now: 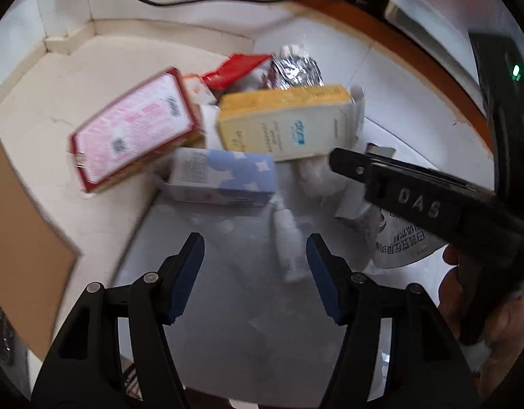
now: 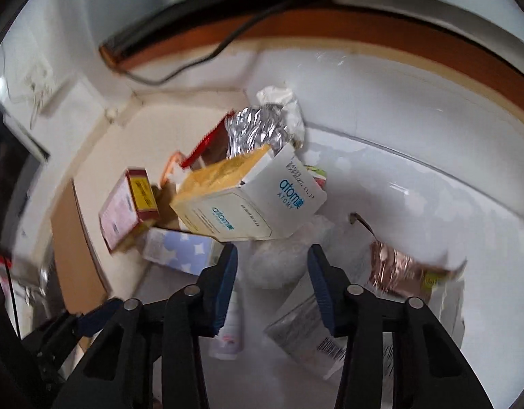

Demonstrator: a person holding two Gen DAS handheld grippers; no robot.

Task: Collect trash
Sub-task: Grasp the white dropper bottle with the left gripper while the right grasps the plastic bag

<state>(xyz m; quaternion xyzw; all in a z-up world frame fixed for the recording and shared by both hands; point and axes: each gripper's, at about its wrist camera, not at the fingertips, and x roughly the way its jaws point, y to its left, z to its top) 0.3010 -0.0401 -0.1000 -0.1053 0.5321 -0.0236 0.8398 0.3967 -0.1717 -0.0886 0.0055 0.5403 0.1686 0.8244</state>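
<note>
Trash pile [image 1: 227, 143] mid-frame; left gripper [image 1: 255, 248] & right gripper [image 2: 272, 262] both spread, holding nothing.

The pile is a mix of colours. One box [image 1: 134, 133] is pink and white with a dark red border. The large carton [image 1: 282, 121] is cream with a mustard-yellow top and teal lettering. Below it, a small box [image 1: 224, 177] is pale blue with white stars. Crumpled foil [image 1: 294, 68] shines silver beside a bright red wrapper [image 1: 236, 68] — another wrapper [image 2: 393, 269] glints copper. Both grippers, left [image 1: 255, 248] and right [image 2: 272, 266], are black with blue pads. The surface [image 1: 227, 323] is pale grey — the floor [image 1: 57, 78] cream.
</note>
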